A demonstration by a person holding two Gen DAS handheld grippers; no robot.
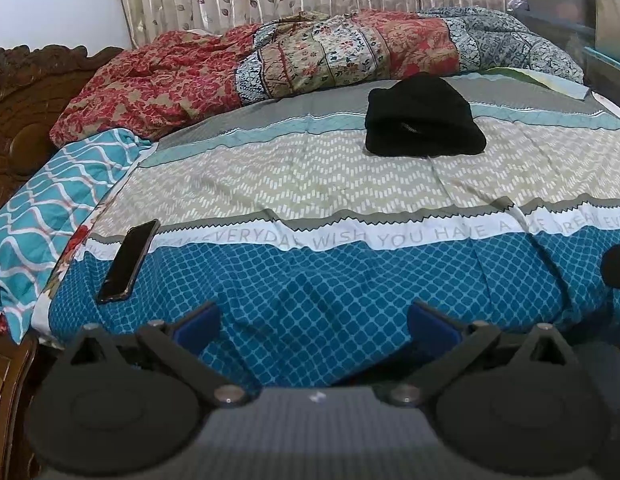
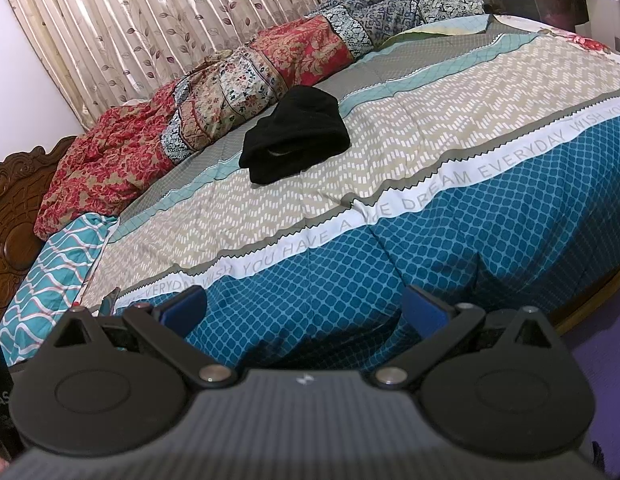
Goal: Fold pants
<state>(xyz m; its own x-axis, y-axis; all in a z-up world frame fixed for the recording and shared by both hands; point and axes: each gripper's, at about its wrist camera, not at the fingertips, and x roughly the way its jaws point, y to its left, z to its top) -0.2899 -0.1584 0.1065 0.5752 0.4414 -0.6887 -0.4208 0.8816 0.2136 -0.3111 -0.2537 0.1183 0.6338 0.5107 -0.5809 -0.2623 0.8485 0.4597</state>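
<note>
The black pants (image 1: 424,118) lie as a compact bundle on the beige zigzag band of the bed cover, toward the far side; they also show in the right wrist view (image 2: 295,138). My left gripper (image 1: 314,320) is open and empty, hovering over the near blue edge of the bed, well short of the pants. My right gripper (image 2: 303,308) is open and empty too, over the same blue edge, and the pants lie far ahead of it.
A black phone (image 1: 127,262) lies on the cover at the near left. A rumpled red and patterned quilt (image 1: 269,60) runs along the far side by the curtain. A teal wavy pillow (image 1: 49,196) and a carved wooden headboard (image 1: 25,100) are at the left.
</note>
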